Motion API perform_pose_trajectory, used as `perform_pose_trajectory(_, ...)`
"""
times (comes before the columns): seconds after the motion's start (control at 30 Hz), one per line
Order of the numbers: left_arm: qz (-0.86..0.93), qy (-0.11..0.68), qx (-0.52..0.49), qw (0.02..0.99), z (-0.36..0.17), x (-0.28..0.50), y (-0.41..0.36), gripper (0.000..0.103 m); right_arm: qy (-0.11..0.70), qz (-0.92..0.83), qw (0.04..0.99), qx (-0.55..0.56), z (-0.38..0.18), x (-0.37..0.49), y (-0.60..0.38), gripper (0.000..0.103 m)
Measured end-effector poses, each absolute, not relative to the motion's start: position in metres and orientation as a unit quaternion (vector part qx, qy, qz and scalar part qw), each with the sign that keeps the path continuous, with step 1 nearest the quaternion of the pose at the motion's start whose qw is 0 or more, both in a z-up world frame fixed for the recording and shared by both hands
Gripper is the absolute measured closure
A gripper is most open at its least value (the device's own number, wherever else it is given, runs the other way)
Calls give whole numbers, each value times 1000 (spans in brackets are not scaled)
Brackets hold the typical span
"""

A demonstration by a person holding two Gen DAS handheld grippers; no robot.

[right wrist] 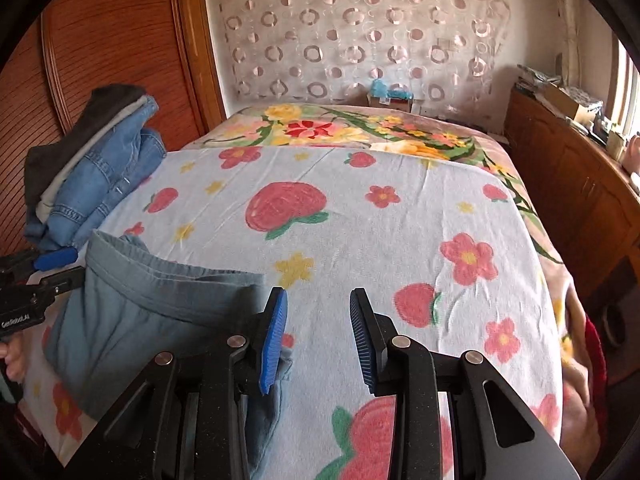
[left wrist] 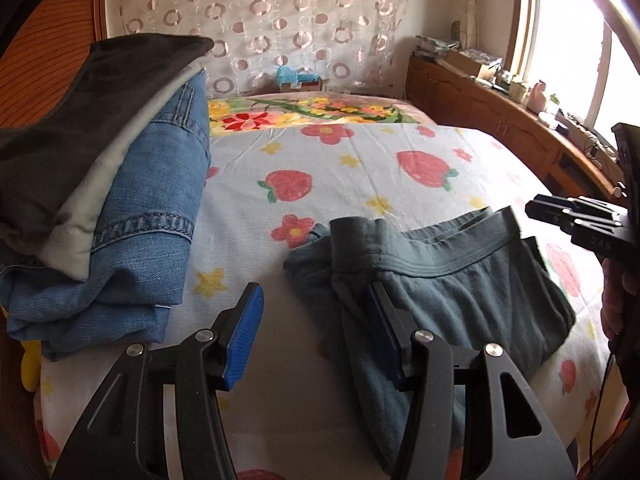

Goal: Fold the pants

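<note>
Teal-grey pants (left wrist: 448, 288) lie folded in a compact bundle on the strawberry-print sheet (left wrist: 320, 200), waistband toward the far side. My left gripper (left wrist: 315, 292) stands open at the bundle's left edge. Its right finger (left wrist: 384, 328) rests over the cloth and sheet shows in the gap. In the right wrist view the pants (right wrist: 140, 312) sit at lower left. My right gripper (right wrist: 319, 298) is open beside their right edge, with only sheet between the pads. Each gripper shows in the other's view: the right gripper (left wrist: 572, 220) and the left gripper (right wrist: 52, 264).
A stack of folded clothes (left wrist: 120, 200), jeans under grey and dark pieces, sits at the bed's left side by a wooden wardrobe (right wrist: 100, 40). A floral blanket (right wrist: 340, 128) covers the far end. A cluttered wooden cabinet (left wrist: 500, 120) and a window flank the right.
</note>
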State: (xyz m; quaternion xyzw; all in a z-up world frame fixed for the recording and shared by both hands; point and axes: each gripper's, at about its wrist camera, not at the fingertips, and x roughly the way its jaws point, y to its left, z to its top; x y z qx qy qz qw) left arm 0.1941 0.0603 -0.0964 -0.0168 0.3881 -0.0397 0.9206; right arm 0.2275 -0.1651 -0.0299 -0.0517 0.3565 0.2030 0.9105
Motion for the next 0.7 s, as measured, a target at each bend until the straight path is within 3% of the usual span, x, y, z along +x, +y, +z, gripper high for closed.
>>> perform_pose_trajectory(0.5,-107,388,-17,915,-102,128,47,49,369,272,888,-41,-32,141,-195,69)
perform_pose_trajectory(0.7,-126,403,-15,906,-114,109,44,64,376,288,879,-54,-37,123,-200,69)
